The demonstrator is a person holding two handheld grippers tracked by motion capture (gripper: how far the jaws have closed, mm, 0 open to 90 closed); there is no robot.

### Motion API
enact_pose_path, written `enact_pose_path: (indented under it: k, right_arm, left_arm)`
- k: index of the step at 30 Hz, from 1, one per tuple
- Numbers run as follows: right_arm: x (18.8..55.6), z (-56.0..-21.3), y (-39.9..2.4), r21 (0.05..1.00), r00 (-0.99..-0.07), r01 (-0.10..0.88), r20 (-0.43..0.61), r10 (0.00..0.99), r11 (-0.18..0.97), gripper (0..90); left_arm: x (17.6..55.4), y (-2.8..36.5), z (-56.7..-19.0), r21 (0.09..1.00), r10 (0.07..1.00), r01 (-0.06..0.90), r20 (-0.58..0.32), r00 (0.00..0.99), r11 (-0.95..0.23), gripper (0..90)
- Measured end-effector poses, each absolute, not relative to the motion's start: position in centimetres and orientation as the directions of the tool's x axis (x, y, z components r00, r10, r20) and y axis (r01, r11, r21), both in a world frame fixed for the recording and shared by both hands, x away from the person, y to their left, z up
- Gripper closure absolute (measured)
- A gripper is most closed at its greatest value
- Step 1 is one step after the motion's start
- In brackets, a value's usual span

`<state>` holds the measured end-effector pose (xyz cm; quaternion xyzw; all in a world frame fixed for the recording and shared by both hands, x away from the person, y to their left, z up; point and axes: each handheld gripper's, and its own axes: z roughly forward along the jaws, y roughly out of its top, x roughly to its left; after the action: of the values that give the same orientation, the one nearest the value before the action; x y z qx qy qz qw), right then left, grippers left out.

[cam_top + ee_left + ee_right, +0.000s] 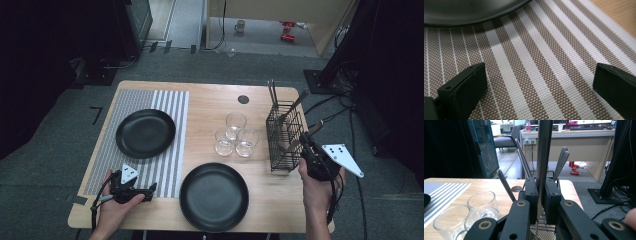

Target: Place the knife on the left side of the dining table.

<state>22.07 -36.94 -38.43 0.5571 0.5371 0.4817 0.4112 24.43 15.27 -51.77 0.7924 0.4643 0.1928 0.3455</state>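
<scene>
My right gripper [540, 195] was clamped on the handle of a piece of cutlery [543, 150], a dark flat metal shaft that stood upright between the two black jaws and ran past the top of the right gripper view; I could not tell which kind of utensil it was. In the high view that gripper [306, 142] sat at the right side of the black wire cutlery caddy [283, 137], which stood near the right edge of the wooden table [210, 100] with several more handles leaning out of it. Three clear glasses [235, 135] stood bunched together just left of the caddy. My left gripper [145, 192] lay low over the striped placemat [170, 105], its jaws wide apart with nothing between them, just below one black plate [145, 133]. A second black plate [214, 196] lay on bare wood beside the mat, near the front edge.
</scene>
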Motion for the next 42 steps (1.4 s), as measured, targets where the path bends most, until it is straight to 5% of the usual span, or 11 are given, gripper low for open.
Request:
enact_pose_path:
  k: [42]
  right_arm:
    - [21.4, -33.8, -35.2, 0.987, -0.118, 0.15, 0.081, 0.99, -0.063, 83.6]
  left_arm:
    - [25.7, 8.9, -45.1, 0.824, 0.774, 0.447, -0.016, 0.632, -0.348, 0.0]
